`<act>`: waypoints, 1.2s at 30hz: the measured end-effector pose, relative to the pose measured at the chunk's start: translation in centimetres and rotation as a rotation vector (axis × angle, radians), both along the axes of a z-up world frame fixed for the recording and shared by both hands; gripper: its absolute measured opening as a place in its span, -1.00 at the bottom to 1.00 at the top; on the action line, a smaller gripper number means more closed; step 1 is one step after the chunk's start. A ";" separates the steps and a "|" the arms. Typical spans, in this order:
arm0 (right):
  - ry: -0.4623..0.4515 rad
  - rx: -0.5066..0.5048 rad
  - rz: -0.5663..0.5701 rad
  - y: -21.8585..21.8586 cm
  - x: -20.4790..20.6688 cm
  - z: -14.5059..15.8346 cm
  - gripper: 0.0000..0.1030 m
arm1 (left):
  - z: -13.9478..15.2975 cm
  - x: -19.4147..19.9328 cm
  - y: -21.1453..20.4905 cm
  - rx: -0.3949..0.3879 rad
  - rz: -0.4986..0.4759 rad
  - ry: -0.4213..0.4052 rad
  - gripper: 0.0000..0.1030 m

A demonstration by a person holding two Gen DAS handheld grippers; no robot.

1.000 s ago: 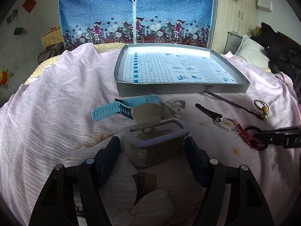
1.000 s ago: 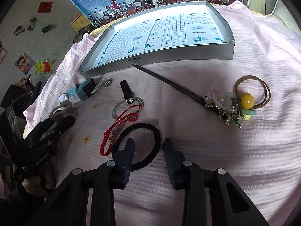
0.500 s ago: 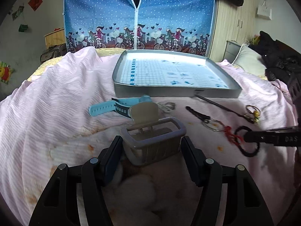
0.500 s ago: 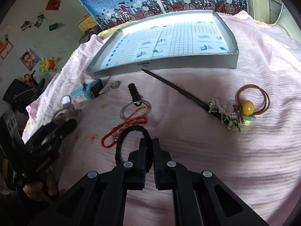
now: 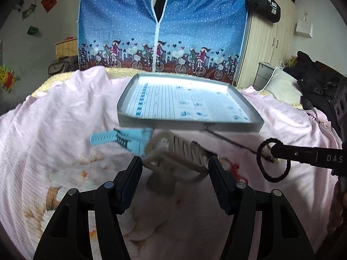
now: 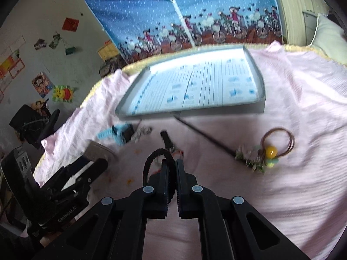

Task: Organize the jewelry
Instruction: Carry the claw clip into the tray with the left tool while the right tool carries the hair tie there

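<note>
Now the right gripper (image 6: 172,171) is clamped on the black hair tie (image 6: 154,160), while the left gripper (image 5: 174,174) holds the small basket (image 5: 175,155) between its fingers.

Right hand-held gripper (image 6: 172,169): open a second ago, now closed on the black hair tie (image 6: 154,160).
Black hair tie: up off the bed (image 6: 292,184), hanging as a loop (image 5: 273,160) in the air.
Left hand-held gripper (image 5: 175,169): closed in on the beige slotted basket (image 5: 180,152).
Beige slotted basket: raised off the bed and tipped onto its side, blurred.
</note>
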State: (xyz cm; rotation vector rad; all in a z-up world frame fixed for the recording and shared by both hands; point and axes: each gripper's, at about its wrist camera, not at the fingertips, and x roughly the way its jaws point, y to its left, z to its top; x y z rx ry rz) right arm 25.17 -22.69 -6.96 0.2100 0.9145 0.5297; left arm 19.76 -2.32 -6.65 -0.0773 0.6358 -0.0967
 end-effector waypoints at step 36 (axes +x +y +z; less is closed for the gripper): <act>0.178 0.054 -0.009 0.1 3.9 -5.1 -0.88 | -2.2 3.4 2.9 -0.142 0.042 0.185 -0.69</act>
